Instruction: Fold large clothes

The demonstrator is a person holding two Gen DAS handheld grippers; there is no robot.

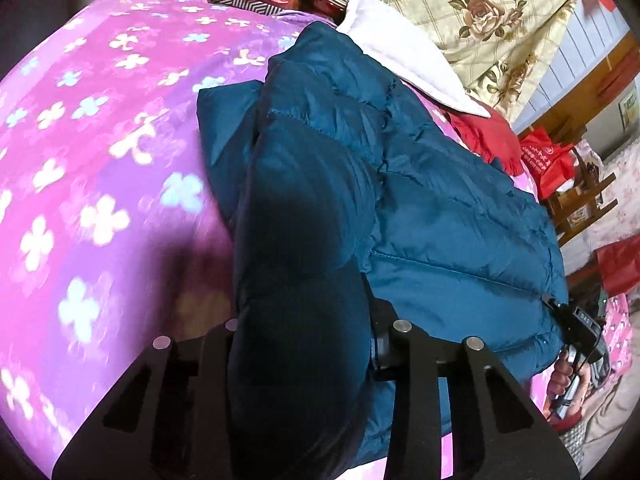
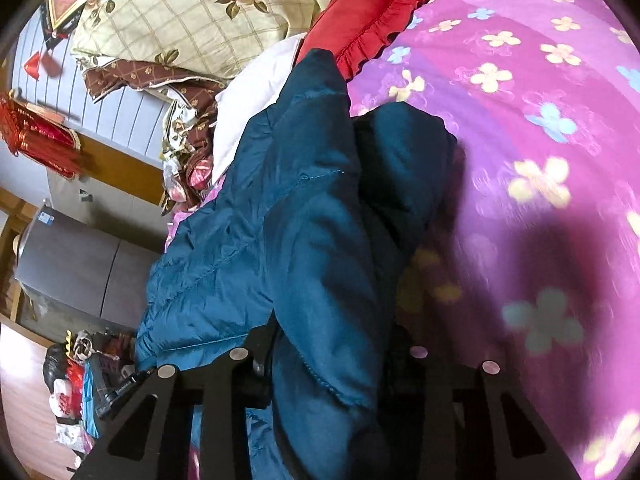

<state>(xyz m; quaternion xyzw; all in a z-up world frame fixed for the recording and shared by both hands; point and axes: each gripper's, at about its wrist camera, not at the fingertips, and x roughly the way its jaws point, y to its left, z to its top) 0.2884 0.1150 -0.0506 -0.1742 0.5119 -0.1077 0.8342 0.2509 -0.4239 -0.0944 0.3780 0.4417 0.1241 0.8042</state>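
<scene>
Teal quilted down jacket (image 1: 440,208) spread across a pink-and-purple flowered bedspread (image 1: 100,140), bulk lying flat, one puffy fold bunched up toward each camera; left gripper (image 1: 304,344) clamped on a thick dark roll of the padded fabric, black fingers (image 1: 404,340) pressed against either side of it, fold bulging up and over the tips; right gripper (image 2: 332,356) likewise closed around a padded edge of the jacket (image 2: 304,240), stitched seam running down between the fingers (image 2: 240,360); pads themselves buried in cloth in both views, so exact contact probably firm but not plainly visible. Beyond the jacket, white pillow (image 1: 400,40) touching its far edge; red ruffled cushion (image 2: 376,12) just beside that, resting on the bedspread (image 2: 540,80); cream rose-print quilt (image 1: 500,12) heaped at the head of the bed; brown patterned cloth (image 2: 132,76) tucked beside it. At the bed's side in the left view, red shopping bag (image 1: 548,160) near a wooden chair (image 1: 580,200); low at the right margin of that view, a person's hand (image 1: 568,376) holding the other tool's handle. In the right view, grey cabinet (image 2: 80,272) off the bed's edge, with a clutter of bags on the floor below it; edges of both views smeared.
</scene>
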